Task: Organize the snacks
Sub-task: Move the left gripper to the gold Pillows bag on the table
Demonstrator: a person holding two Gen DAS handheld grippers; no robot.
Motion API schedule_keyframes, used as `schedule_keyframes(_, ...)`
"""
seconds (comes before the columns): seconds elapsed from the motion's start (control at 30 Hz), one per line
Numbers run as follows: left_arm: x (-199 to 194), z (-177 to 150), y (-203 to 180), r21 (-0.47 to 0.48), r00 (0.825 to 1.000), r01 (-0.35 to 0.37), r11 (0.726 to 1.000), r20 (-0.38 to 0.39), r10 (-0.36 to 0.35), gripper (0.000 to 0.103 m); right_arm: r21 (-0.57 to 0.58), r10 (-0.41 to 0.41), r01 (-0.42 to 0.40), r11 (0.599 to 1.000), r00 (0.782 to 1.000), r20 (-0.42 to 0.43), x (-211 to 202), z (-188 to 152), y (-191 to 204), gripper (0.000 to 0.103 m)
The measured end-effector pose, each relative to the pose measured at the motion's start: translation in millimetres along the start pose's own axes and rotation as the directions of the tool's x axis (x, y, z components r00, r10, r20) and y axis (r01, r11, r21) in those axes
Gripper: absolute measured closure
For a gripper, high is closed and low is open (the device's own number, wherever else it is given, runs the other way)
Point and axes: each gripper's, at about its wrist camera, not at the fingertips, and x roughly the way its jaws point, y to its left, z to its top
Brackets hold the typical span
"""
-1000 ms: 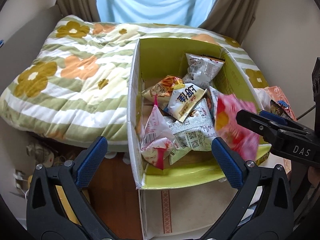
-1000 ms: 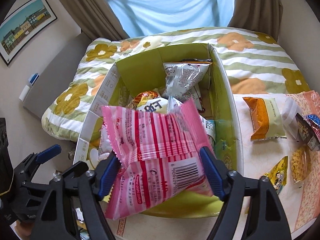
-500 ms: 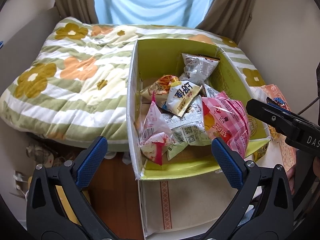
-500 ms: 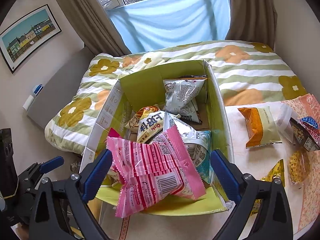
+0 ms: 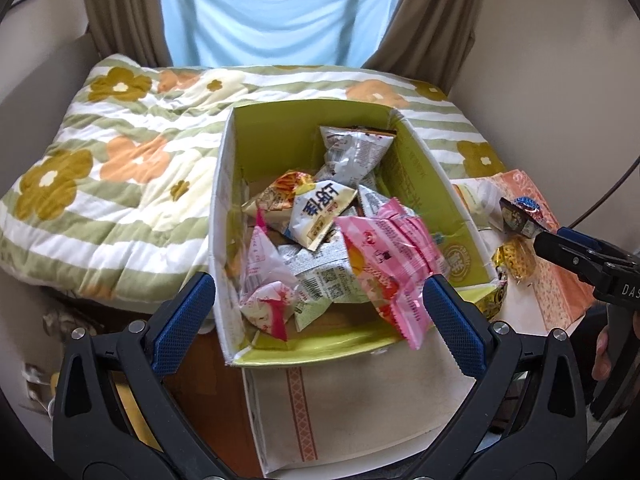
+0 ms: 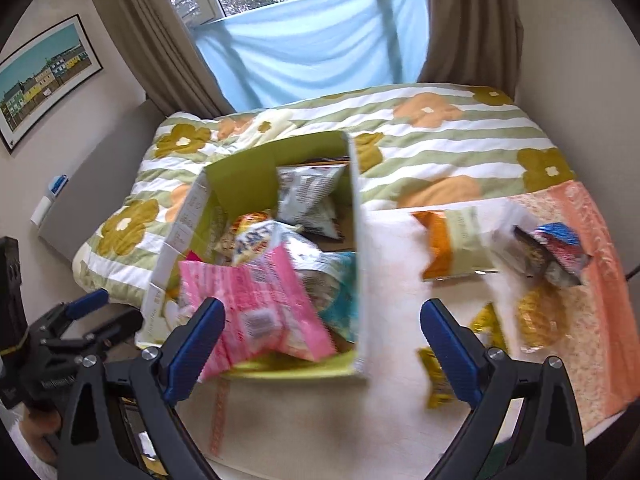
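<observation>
Big green-lined box sits at the edge of a white table, butted up against a flowery quilt. It's stuffed with snack bags: a pink bag on top at the near right, a silver bag leaning on the back wall, a white bag with dark lettering in the middle, plus a few more jumbled underneath.

Loose snacks are on the table right of the box: an orange bag, a dark packet, small yellow packs. Blue cloth over the window, brown curtains either side, a framed picture on the wall.

Left gripper hangs over the box's near edge, jaws wide apart, holding nothing. Right gripper is wide too and empty, over the box's near right corner. The right view is smeared, so labels there are unreadable.
</observation>
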Motion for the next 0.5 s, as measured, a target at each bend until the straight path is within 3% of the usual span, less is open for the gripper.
schedule_keyframes(0.27,-3.9,4.6,-86.8,0.081,0.999,0.025,0.996,0.031,-0.027,0.0,-0.007,-0.051,0.051,0.999,0.997,-0.06,-39.1,-28.0,-77.8,0.005)
schedule_keyframes(0.5,16.3,6.4,-188.5,0.213,0.998,0.053,0.976,-0.024,-0.049,0.0,-0.026,-0.06,0.056,0.998,0.983,-0.176,-41.4,-68.6,-127.0,0.005)
